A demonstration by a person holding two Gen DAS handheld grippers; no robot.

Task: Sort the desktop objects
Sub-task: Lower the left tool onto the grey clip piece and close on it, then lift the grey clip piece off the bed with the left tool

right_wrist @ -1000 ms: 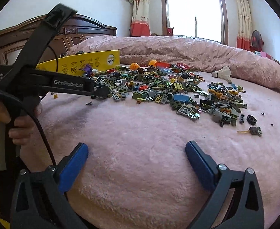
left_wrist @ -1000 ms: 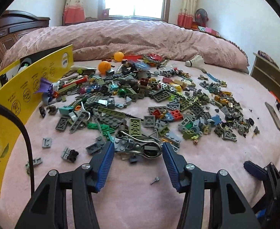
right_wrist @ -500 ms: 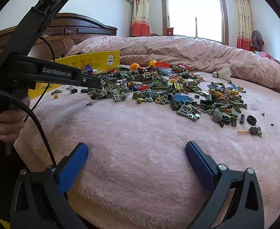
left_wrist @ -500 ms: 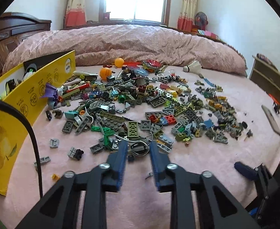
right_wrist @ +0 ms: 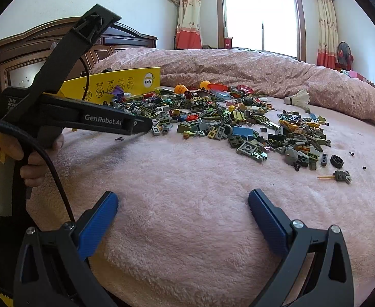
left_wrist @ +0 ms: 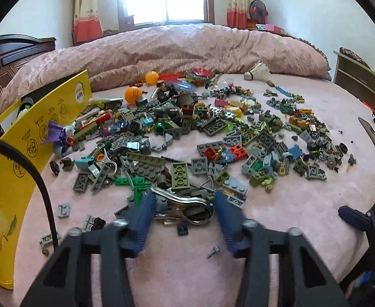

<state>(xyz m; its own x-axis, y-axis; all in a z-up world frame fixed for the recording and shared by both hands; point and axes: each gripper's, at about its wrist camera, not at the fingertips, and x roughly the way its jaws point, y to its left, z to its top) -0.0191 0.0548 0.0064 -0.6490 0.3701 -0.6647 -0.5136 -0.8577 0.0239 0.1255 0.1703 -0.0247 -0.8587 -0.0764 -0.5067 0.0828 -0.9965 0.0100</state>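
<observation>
A heap of small toy bricks (left_wrist: pixel 213 138) in grey, green, red and blue covers the pink blanket (left_wrist: pixel 289 204). At its near edge lies a shiny metal clip (left_wrist: pixel 187 204). My left gripper (left_wrist: pixel 183 206) straddles that clip. Its blue pads (left_wrist: pixel 143 212) sit close beside the clip's two sides, and the jaws are opening. In the right wrist view the left gripper (right_wrist: pixel 146 125) reaches in from the left, held by a person's hand (right_wrist: pixel 33 161). My right gripper (right_wrist: pixel 183 199) stands wide open over bare blanket, with nothing between its fingers.
A yellow cardboard box (left_wrist: pixel 13 158) stands along the left of the heap. Two orange balls (left_wrist: pixel 133 94) and a white shuttlecock (left_wrist: pixel 260 73) lie at the back, before a bunched pink quilt (left_wrist: pixel 187 48). A wooden shelf (left_wrist: pixel 361 84) is at the right. A loose screw (left_wrist: pixel 213 250) lies near me.
The left jaws narrowed around the metal clip half a second ago and now stand wider apart again, the clip still between them. The right gripper has not moved.
</observation>
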